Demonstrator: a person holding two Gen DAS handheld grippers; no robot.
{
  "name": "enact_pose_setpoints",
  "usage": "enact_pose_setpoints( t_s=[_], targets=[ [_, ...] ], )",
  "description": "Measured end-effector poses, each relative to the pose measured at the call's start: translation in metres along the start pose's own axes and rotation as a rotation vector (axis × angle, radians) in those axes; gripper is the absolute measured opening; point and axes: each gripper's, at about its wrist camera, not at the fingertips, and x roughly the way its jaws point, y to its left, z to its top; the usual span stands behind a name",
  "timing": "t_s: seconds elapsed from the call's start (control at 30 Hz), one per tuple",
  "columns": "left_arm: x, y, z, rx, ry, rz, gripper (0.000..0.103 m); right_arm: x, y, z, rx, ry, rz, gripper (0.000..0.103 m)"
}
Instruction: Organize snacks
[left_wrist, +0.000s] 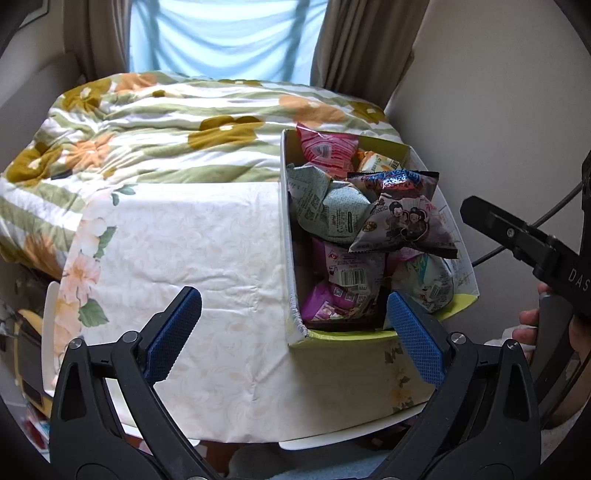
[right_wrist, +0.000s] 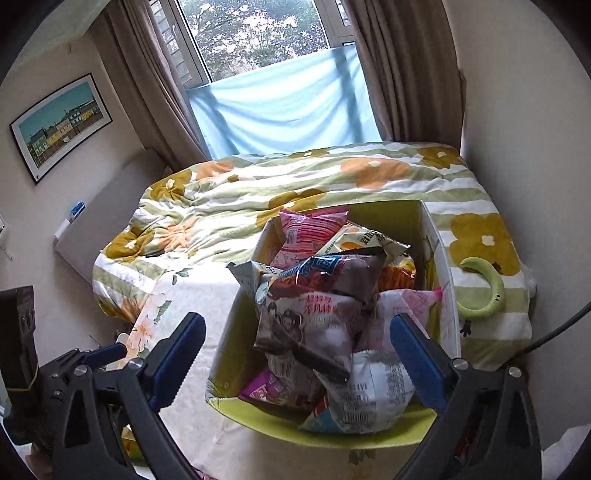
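We see a big bed (right_wrist: 303, 184) with a flowery blanket past both claws, far in front of them. Closer to the claws sits a table with a white flowery cloth (left_wrist: 184, 258). The cloth lies under and ahead of the left claw (left_wrist: 293, 332).

On the cloth stands an open box (right_wrist: 439, 266) with green inside walls. It is right in front of the right claw (right_wrist: 297, 354), and ahead and to the right of the left claw. The box is full of snack bags, heaped higher than its rim.

On top of the heap lies a grey bag with cartoon faces (right_wrist: 314, 314). It sits just ahead of the right claw, between the lines of its two fingers, but the fingers do not touch it. A pink bag (right_wrist: 310, 229) stands at the far end of the box. A white bag (right_wrist: 373, 387) lies at the near end, close by the right claw's right finger. A pale green bag (left_wrist: 332, 210) lies on the left side of the heap.

A small green curved toy (right_wrist: 484, 288) rests on the blanket, ahead and to the right of the right claw, outside the box.

Both claws are spread wide apart and hold nothing. A hand (left_wrist: 532, 328) grips the right claw's handle.
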Motion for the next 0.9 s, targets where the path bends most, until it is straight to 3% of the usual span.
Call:
enact_pose_setpoints(
  t_s=[0.3,0.6,0.9],
  targets=[
    [-0.067,0.008,-0.005,0.037,-0.124,-0.013,0.1,-0.051,0.03,-0.014,-0.017,-0.075,-0.063,0.1],
    [-0.162,0.028,-0.024,0.08,-0.334,0.067,0.102,-0.113,0.086,-0.039,-0.072,-0.191,-0.205,0.1],
    [-0.199,0.056,-0.06,0.092,-0.383,0.154,0.102,-0.144,0.119,-0.074,-0.092,-0.237,-0.287,0.1]
  ],
)
